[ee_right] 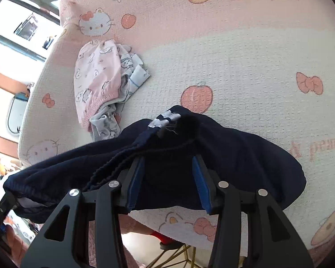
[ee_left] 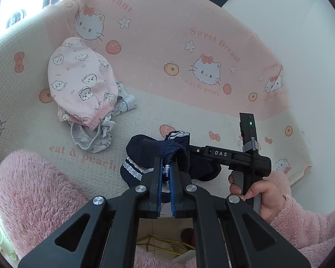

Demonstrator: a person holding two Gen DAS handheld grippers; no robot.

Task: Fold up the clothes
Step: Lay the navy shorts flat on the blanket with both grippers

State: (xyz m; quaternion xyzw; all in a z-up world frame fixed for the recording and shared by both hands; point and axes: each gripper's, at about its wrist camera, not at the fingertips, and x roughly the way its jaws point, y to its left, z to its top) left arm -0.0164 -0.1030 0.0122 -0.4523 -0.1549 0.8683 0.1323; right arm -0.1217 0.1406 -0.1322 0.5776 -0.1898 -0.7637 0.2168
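Navy garment (ee_left: 167, 156), dark knit with white stripe trim, bunched at the near edge of the cloth (ee_left: 189, 116), a cartoon-printed cover in pink and cream. The left gripper (ee_left: 167, 167) is pinched tight on a gathered ridge of the garment, blue pads nearly meeting; this grip appears to serve as the anchor, keeping one edge lifted so the fabric can be drawn out or doubled over. The right gripper (ee_right: 167, 178) stands about half spread with the dark fabric lying between and over its fingers; the pads (ee_right: 135, 183) do not appear to press on it, so the garment is draped there rather than clamped. In the left view the right tool comes in from the right side, gripped by a hand (ee_left: 256, 194) in a fluffy pink sleeve (ee_left: 306, 223), its tip buried in the same bundle; both tools thus work one garment from opposite sides. A striped cuff (ee_right: 165, 118) pokes up at the far end of the bundle.

Farther back, well apart, lies a pile (ee_left: 82, 89): a pink printed piece atop a pale grey one, probably set aside either as finished or awaiting its turn; which cannot be told. The navy garment is crumpled, so folding is judged at an early stage.
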